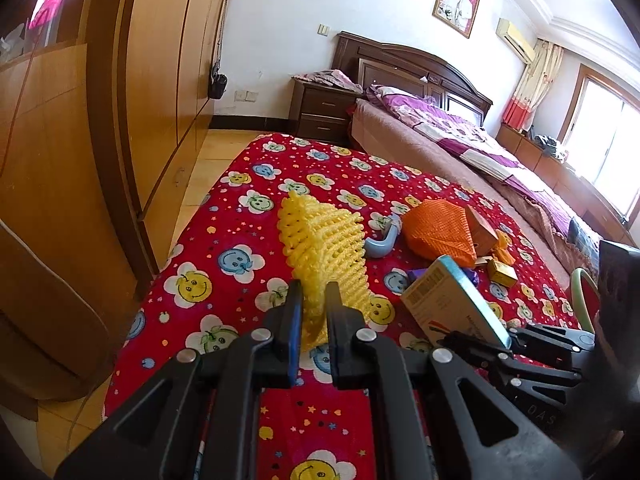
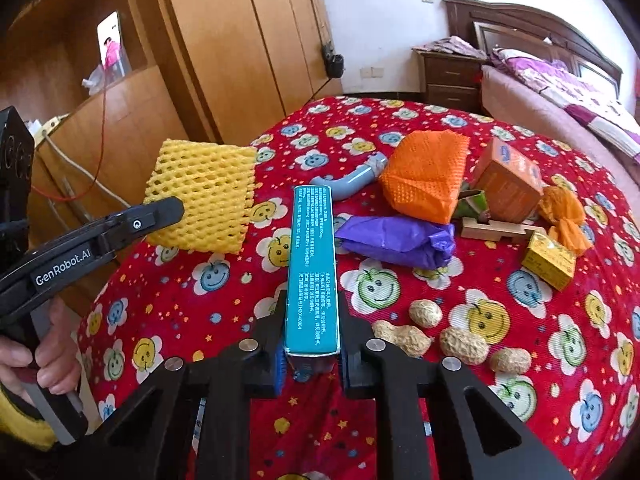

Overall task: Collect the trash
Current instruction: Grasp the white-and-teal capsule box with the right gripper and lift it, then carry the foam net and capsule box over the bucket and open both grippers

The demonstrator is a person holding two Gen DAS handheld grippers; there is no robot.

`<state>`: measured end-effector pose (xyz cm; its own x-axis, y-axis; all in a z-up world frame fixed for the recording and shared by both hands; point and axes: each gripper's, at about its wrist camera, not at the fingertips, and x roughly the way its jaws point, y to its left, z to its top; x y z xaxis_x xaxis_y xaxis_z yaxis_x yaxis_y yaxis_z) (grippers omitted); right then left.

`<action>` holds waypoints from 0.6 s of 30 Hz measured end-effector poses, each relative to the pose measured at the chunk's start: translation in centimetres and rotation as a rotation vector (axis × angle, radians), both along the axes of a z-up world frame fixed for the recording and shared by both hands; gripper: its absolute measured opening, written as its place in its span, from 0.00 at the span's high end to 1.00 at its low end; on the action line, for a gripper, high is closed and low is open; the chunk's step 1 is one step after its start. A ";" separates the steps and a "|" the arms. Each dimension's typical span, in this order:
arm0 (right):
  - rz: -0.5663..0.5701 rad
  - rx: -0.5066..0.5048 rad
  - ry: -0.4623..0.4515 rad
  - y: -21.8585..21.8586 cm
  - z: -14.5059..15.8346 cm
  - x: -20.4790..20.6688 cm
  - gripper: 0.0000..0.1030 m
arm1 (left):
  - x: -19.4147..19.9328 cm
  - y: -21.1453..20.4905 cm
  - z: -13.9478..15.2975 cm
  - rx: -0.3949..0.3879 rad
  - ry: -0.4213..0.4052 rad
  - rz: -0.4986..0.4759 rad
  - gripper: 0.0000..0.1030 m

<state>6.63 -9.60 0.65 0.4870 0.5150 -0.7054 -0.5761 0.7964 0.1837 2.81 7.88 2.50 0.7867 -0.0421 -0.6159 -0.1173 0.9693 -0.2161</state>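
Left gripper (image 1: 314, 300): jaws drawn nearly together, clamped on the near corner of the yellow foam net (image 1: 320, 248); in the right wrist view the net hangs from its fingers (image 2: 160, 210) clear above the red cloth, at the left edge of the table (image 2: 180, 300); a hand (image 2: 36, 360) wraps the gripper's handle

Right gripper (image 2: 312, 344): jaws narrowed onto the teal carton (image 2: 314, 264), one pad on each long side of its near end — the carton juts straight forward between them, far end tilted up over the cloth

Yellow foam net: held, off the table, left of the teal carton and apart from it

Teal carton: in the left wrist view it shows at lower right (image 1: 456, 304), lifted at a slant

Trash on the table: orange foam net (image 2: 428, 176) beyond the carton; purple bag (image 2: 396, 240) just right of it; grey curved pipe (image 2: 352, 178) between the two nets; orange box (image 2: 508, 188), small yellow box (image 2: 548, 260) and crumpled orange wrapper (image 2: 564, 216) further right

Peanuts (image 2: 464, 346): four in shell, on the cloth just right of the right gripper — none touched
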 end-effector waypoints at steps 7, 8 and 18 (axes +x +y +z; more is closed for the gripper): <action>-0.107 0.050 -0.049 -3.2 2.3 -1.3 0.82 | -0.2 -1.4 1.3 0.001 -0.021 -0.042 0.90; -0.129 0.050 -0.061 -3.7 2.7 -1.5 0.82 | -0.2 -1.7 1.5 0.002 -0.024 -0.048 0.90; -0.341 0.035 -0.113 -10.6 5.5 -3.6 0.82 | 0.1 -6.2 3.8 0.019 -0.052 -0.165 0.90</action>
<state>3.06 -20.17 6.12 0.7090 0.3325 -0.6219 -0.2965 0.9407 0.1648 2.96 1.68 6.34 0.8008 -0.1621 -0.5766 0.0547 0.9785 -0.1991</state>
